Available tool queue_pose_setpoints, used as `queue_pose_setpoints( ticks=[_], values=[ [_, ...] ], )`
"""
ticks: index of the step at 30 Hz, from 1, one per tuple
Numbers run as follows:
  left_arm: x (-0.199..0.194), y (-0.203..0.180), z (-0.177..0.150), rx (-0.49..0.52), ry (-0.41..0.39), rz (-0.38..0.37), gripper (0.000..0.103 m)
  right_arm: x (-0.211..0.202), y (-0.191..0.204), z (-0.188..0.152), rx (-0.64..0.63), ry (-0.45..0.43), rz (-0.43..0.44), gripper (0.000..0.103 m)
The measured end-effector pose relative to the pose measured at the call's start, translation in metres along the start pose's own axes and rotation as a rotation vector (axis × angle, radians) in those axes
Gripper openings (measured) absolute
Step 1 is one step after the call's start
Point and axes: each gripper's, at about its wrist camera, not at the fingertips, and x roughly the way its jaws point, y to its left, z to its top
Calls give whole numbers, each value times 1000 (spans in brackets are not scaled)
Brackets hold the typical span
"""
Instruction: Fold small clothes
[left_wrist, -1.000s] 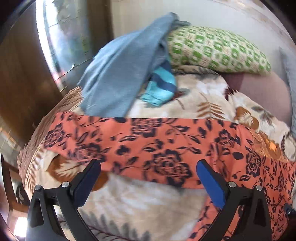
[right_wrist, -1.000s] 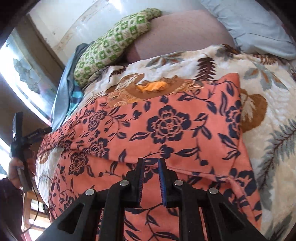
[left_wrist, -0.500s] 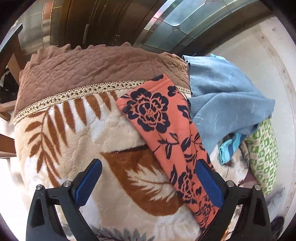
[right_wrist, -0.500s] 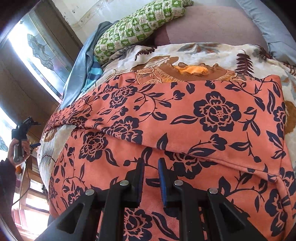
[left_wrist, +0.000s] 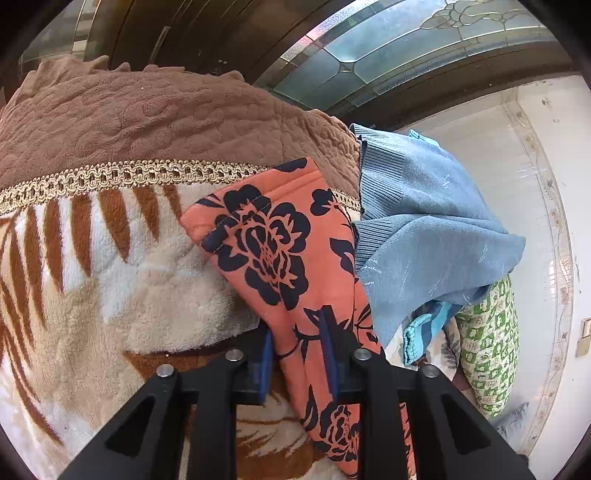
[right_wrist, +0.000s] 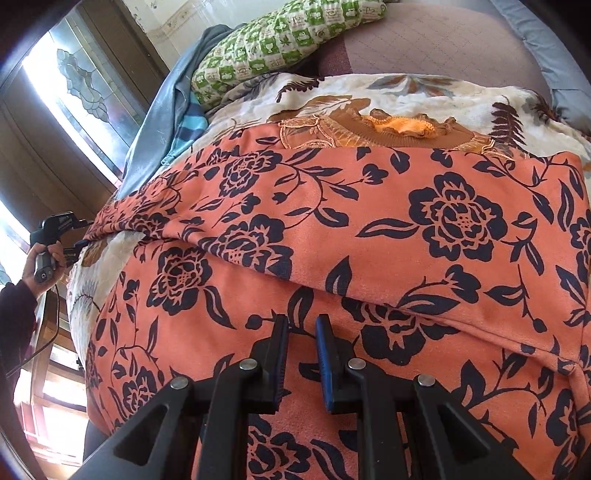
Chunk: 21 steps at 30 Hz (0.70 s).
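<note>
Closing my left gripper (left_wrist: 297, 347) on one narrow end of the orange floral garment (left_wrist: 273, 254), I have the cloth running up between the two blue pads (left_wrist: 327, 350), which stand close together with the fabric between them. That end reaches the brown quilted border of the leaf-print blanket (left_wrist: 110, 258) on the bed, its hemmed tip lying across the gold braid trim (left_wrist: 122, 175) at the blanket's edge. Just beside it on the right, a blue knitted sweater (left_wrist: 424, 221) is heaped against the garment's side, with a turquoise striped piece (left_wrist: 421, 332) and a green checked pillow (left_wrist: 487, 339) further along that edge.

My right gripper (right_wrist: 302, 354) sits over the broad part of the same garment (right_wrist: 369, 240), which is spread across the blanket's middle with one layer folded over another. Its jaws are nearly together with orange cloth between them, but I cannot tell whether the pads truly pinch the fabric or only rest on it. Far off at the bed's left edge, my left hand (right_wrist: 44, 258) shows around the other tool's handle.
</note>
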Motion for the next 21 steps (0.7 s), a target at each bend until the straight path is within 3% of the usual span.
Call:
queue_pose_setpoints(
  ticks=[4,10,16,21],
  values=[
    [2,-4,-2,52,-25,48,7,1,0,2,4,1,14,18],
    [-24,-35,-9,165,-93,15,5,-6,-3,5,13,-26,15,18],
    [-72,-112,-35,371,-109,-85,5,-31,-22,19,106,-123,27,18],
    [-104,-198,-97,590,-84,-179,5,-56,-48,25,212,-200,18,18]
  ],
)
